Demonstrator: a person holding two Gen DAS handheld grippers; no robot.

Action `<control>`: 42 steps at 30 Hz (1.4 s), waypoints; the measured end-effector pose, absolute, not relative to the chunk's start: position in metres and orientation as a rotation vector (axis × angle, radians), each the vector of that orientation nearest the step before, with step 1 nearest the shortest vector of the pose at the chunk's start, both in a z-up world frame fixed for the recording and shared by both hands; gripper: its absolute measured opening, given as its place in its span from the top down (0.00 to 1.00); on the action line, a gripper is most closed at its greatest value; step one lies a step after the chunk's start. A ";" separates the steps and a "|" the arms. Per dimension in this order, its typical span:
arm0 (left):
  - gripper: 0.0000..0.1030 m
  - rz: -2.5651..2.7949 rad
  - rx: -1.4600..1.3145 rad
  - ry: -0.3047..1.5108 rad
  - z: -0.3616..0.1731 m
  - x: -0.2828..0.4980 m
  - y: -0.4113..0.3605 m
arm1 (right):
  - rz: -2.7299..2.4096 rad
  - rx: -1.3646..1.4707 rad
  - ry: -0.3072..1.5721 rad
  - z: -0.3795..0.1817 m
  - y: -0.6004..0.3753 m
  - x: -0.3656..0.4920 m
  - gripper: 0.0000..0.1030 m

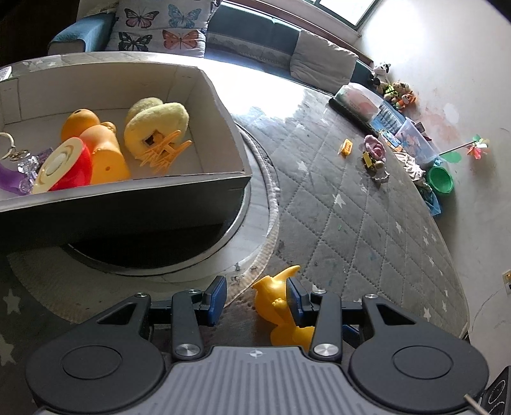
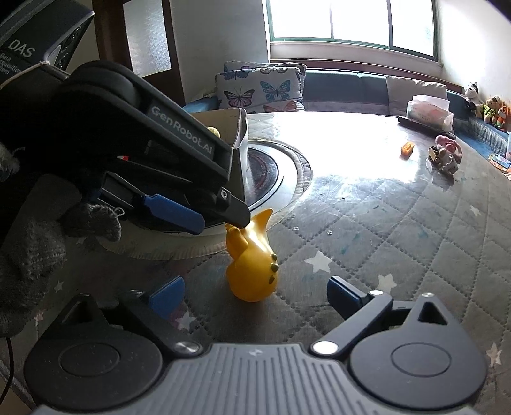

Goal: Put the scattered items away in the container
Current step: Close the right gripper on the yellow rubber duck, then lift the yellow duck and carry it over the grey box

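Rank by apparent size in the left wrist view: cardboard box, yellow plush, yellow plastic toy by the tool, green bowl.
1. cardboard box
2. yellow plush and yellow plastic toy: look alike; toy is nearer
3. green bowl, farthest away

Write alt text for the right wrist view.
A yellow toy figure lies on a quilted grey table mat, ahead of the right hand-held gripper, whose jaws stand open. The left hand-held gripper reaches in from the left, open, its tip at the toy; a cardboard box stands behind.

Bright window (image 2: pixel 351 24) lights a bench (image 2: pixel 345 86), butterfly cushions (image 2: pixel 258 89) and white wall (image 1: pixel 447 64).
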State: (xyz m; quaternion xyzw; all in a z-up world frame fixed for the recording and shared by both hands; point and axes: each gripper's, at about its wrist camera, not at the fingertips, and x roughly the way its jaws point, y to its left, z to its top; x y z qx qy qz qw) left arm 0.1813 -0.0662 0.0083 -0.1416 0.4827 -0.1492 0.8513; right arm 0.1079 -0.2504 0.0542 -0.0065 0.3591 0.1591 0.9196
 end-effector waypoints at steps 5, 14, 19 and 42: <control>0.58 -0.326 -0.295 1.015 0.009 0.186 -0.072 | 0.326 0.003 0.744 0.055 -0.251 0.112 0.18; 0.58 -0.321 -0.291 1.038 0.001 0.195 -0.078 | 0.330 0.040 0.755 0.055 -0.253 0.118 0.46; 0.58 -0.324 -0.290 1.046 -0.001 0.198 -0.081 | 0.341 0.048 0.758 0.055 -0.252 0.117 0.58; 0.66 -0.350 -0.366 0.961 0.022 0.181 -0.057 | 0.387 -0.023 0.685 0.084 -0.235 0.107 0.66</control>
